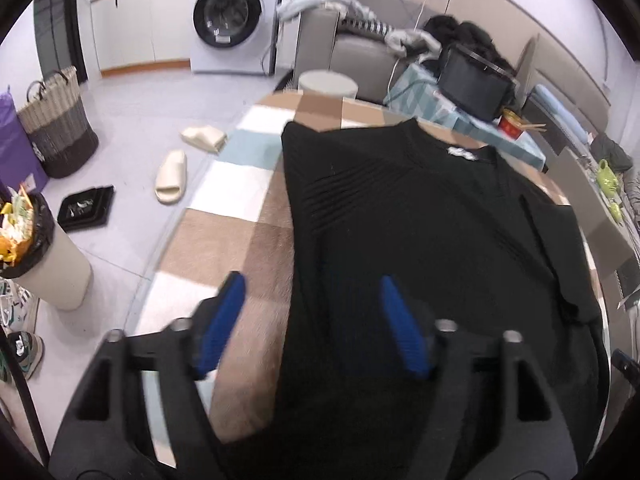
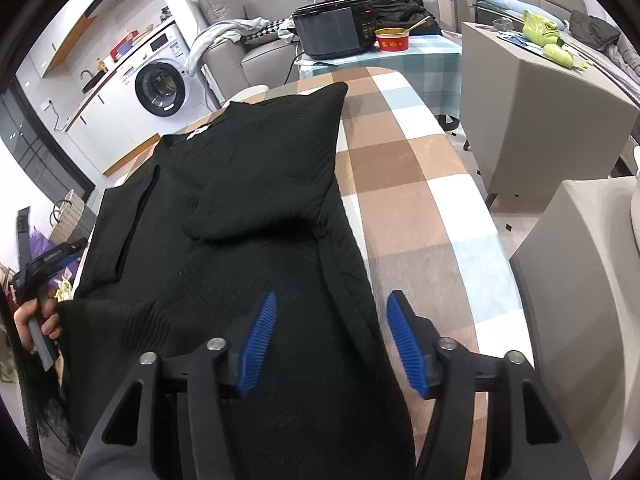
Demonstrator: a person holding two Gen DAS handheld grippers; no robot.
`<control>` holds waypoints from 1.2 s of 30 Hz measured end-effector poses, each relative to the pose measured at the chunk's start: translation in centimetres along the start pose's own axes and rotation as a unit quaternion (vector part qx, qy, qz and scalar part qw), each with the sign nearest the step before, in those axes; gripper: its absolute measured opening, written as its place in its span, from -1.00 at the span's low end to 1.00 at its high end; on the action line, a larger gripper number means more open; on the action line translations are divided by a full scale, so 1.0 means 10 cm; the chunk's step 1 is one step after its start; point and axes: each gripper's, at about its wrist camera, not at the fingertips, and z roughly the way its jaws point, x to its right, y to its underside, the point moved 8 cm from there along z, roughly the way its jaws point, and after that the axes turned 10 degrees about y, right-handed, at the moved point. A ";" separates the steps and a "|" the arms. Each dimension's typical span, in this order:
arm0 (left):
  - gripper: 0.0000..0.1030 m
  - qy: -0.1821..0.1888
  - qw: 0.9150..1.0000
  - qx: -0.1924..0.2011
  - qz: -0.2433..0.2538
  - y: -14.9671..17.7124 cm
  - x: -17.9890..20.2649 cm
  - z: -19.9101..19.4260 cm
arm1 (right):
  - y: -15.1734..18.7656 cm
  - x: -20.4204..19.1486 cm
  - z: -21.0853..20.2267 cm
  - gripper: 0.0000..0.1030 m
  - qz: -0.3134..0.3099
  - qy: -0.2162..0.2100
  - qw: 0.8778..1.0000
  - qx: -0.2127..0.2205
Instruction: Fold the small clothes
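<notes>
- Left wrist view first: black ribbed knit top [image 1: 420, 216] lies spread flat on the table with the brown, white and pale blue checked cloth [image 1: 240, 200], neckline with its small white label away from the camera.
- left gripper [image 1: 312, 292] hangs over the near left edge of the top, blue ribbed pads [image 1: 222, 320] spread apart, nothing pinched. One pad sits over the checked cloth, the other over the black fabric.
- Off to the left on the floor: a pair of cream foam slides [image 1: 172, 176], a woven two-tone basket [image 1: 60, 128], and a white front-load washing machine [image 1: 232, 20] at the back.
- Right wrist view: same top [image 2: 240, 184], with one sleeve folded in across the chest.
- right gripper [image 2: 332, 312] has its jaws apart too, straddling the right side edge of the top near the hem, pads not squeezing it as far as I can see.
- Far left of this view, a hand [image 2: 38, 320] holds the other gripper's handle at the table edge.
- Behind the table: a black countertop cooker [image 2: 332, 26] and a red paper bowl [image 2: 394, 40] on a teal checked surface.
</notes>
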 end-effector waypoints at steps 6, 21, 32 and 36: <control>0.72 -0.001 1.000 0.012 -0.003 0.40 0.00 -0.53 | 0.07 -0.08 -0.05 0.71 -0.018 -0.016 1.000 0.010; 0.98 -0.024 0.999 0.018 0.018 1.33 -0.05 -1.23 | 0.31 -0.16 -0.18 0.92 -0.049 -0.040 0.998 0.018; 0.98 -0.040 0.999 0.004 0.012 1.67 -0.28 -1.32 | 0.68 0.27 -0.24 0.82 -0.043 -0.010 0.999 -0.005; 0.98 -0.046 0.999 -0.009 0.008 1.74 -0.32 -1.24 | 0.75 0.32 -0.20 0.30 -0.042 -0.016 0.999 -0.016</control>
